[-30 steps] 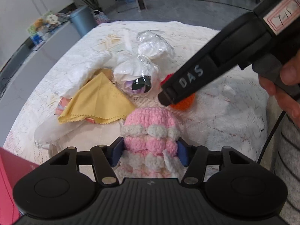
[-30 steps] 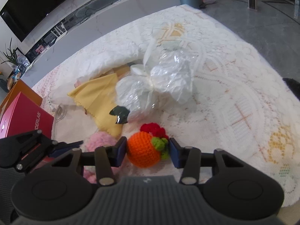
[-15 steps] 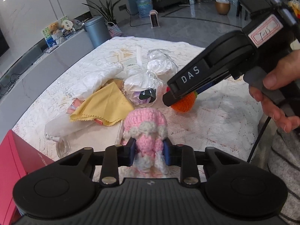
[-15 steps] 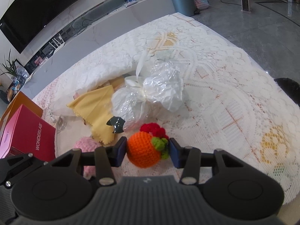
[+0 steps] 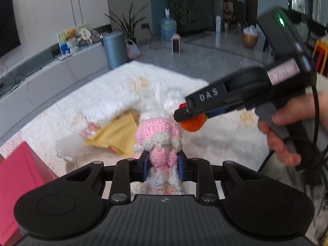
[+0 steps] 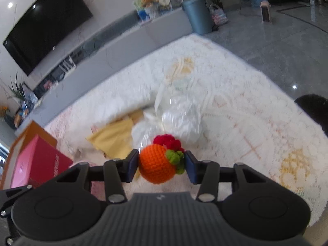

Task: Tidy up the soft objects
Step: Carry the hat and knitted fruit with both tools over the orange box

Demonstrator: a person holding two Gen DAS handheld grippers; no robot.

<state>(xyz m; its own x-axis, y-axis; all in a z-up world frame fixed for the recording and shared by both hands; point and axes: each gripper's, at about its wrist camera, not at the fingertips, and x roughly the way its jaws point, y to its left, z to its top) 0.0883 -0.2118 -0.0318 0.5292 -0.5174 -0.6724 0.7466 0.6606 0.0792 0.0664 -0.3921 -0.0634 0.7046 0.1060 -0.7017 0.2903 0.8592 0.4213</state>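
Note:
A pink and white crochet toy is squeezed between the blue pads of my left gripper, which is shut on it and holds it above the white lace-covered table. My right gripper is shut on an orange crochet fruit with a green and red top, also lifted off the cloth. In the left wrist view the right gripper, in a person's hand, carries the orange fruit just right of the pink toy.
On the cloth lie a yellow cloth, a clear plastic bundle and white fabric. A pink box stands at the table's left edge. Beyond are a grey bench, a blue bin and a TV.
My left gripper closed on the pink crochet toy and lifted it off the table. The right gripper rose a little with the orange fruit. Both views tilted up toward the room.

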